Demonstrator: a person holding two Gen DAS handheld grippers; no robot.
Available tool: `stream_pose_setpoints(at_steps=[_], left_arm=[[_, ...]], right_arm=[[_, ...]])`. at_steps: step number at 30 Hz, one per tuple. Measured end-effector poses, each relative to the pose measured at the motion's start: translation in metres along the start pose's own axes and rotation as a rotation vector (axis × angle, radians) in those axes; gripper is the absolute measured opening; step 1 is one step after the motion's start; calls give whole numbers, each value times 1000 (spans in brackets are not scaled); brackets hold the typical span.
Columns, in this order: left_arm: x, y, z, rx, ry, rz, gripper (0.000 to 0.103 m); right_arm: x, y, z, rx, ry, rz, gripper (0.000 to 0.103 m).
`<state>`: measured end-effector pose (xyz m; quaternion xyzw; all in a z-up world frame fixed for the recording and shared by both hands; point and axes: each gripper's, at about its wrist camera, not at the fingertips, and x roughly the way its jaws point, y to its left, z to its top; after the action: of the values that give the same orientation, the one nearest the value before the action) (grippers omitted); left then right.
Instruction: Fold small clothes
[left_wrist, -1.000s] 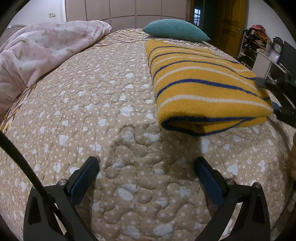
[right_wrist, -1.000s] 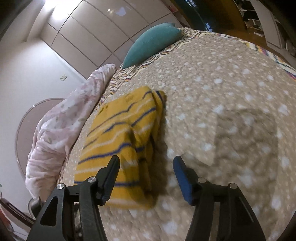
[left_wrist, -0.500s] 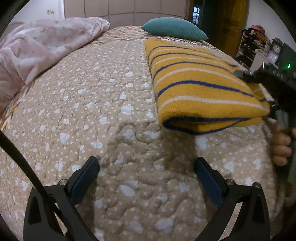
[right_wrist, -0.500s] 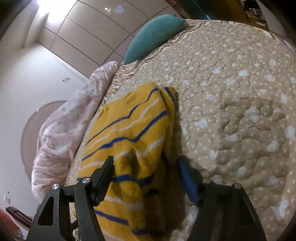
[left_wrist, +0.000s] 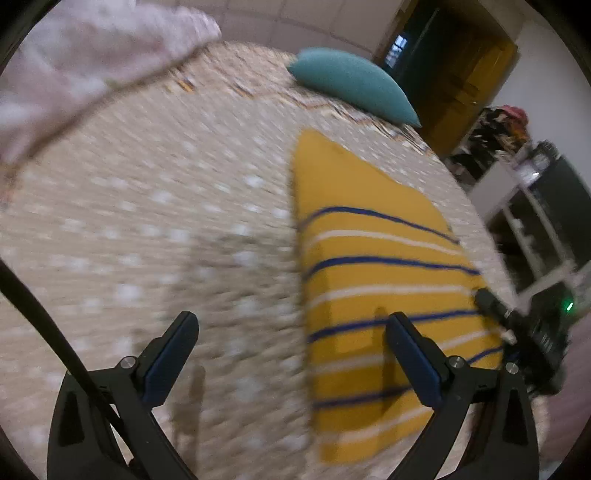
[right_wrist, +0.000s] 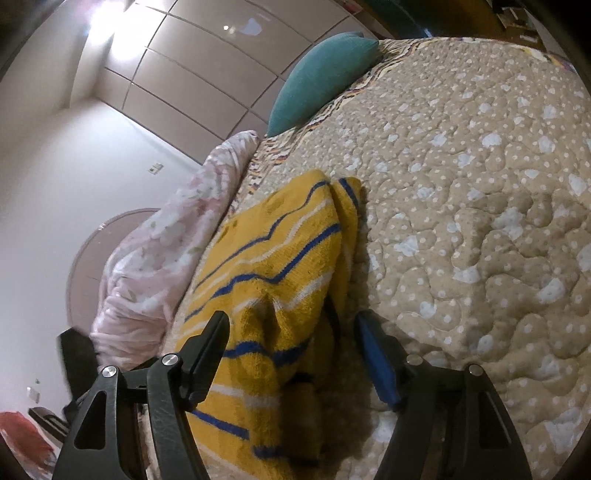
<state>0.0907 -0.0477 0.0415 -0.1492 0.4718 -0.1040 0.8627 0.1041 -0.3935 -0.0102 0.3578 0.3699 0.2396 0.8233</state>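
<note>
The folded yellow striped sweater (left_wrist: 373, 266) is lying on the dotted beige quilt (left_wrist: 155, 229), its long axis running toward the teal pillow (left_wrist: 354, 85) — stripes crossing it. The left gripper (left_wrist: 291, 354) is hovering spread wide over its near edge, gripping nothing. The right gripper (right_wrist: 291, 350) is straddling a raised fold, jaws apart — pads not pressing.

Left gripper (left_wrist: 291, 332): jaws wide apart, bottom of its own frame, angled down, nothing between the pads. Right gripper (right_wrist: 291, 332): jaws spread, bottom centre of its frame, no clamping visible; also shows lower right in the left view.
</note>
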Motion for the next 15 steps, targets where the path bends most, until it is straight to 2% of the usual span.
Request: stream_pose_setpoints(at_steps=[3, 5, 6, 7, 8, 11, 15], left_arm=[[35, -1, 11, -84, 104, -118, 101], [45, -5, 16, -111, 100, -96, 101], [45, -9, 18, -91, 100, -89, 93], [43, -12, 20, -71, 96, -102, 77], [38, -16, 23, -47, 105, -130, 55], [22, -26, 30, 4, 91, -56, 45], [3, -24, 37, 45, 48, 25, 44]], right_arm=[[4, 3, 2, -7, 9, -6, 68], [14, 6, 3, -13, 52, 7, 52], [17, 7, 4, -12, 62, 17, 50], [19, 8, 4, -8, 70, 33, 46], [21, 8, 5, 5, 80, 59, 43], [27, 10, 7, 50, 94, 165, 40], [34, 29, 4, 7, 127, 240, 39]])
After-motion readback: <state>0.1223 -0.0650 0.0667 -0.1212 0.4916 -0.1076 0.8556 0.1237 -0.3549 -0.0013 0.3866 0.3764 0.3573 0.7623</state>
